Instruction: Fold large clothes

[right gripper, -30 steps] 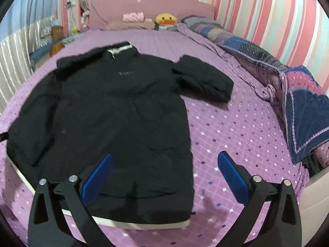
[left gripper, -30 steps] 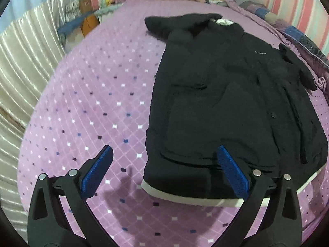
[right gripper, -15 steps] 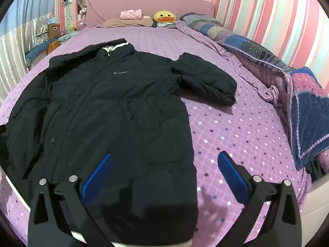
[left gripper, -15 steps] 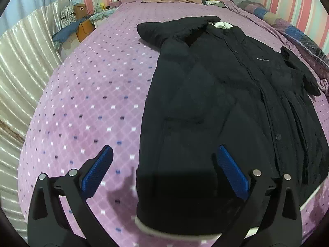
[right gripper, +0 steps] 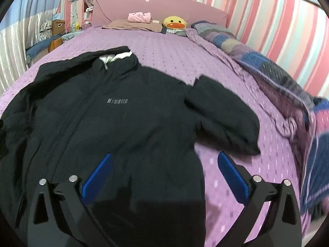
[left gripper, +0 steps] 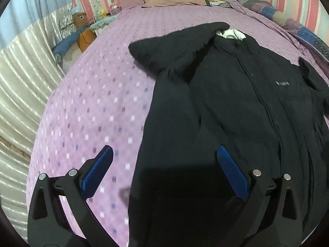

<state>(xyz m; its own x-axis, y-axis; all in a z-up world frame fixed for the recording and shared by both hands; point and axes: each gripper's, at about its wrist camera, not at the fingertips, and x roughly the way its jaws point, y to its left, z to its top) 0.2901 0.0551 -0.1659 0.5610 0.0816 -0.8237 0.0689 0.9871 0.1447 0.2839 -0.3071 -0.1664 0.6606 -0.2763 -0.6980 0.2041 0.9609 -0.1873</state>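
A long black coat (left gripper: 226, 113) lies flat, front up, on the purple bed, its white-lined collar (left gripper: 231, 34) toward the headboard. One sleeve (left gripper: 174, 49) juts out to the left beside the collar. In the right wrist view the coat (right gripper: 115, 123) shows a grey chest logo, and its other sleeve (right gripper: 224, 113) angles out to the right. My left gripper (left gripper: 164, 173) is open above the coat's left edge. My right gripper (right gripper: 164, 175) is open over the coat's right side below the sleeve. Neither holds anything.
The purple dotted bedspread (left gripper: 98, 107) has bare room left of the coat. A patchwork blanket (right gripper: 283, 86) is bunched along the right side by the striped wall. A duck plush (right gripper: 174, 23) and pink pillow (right gripper: 139, 17) sit at the headboard. Curtains (left gripper: 18, 78) flank the left.
Both grippers have moved forward over the coat from its hem toward the middle. The hem has dropped out of view. Both stayed open.
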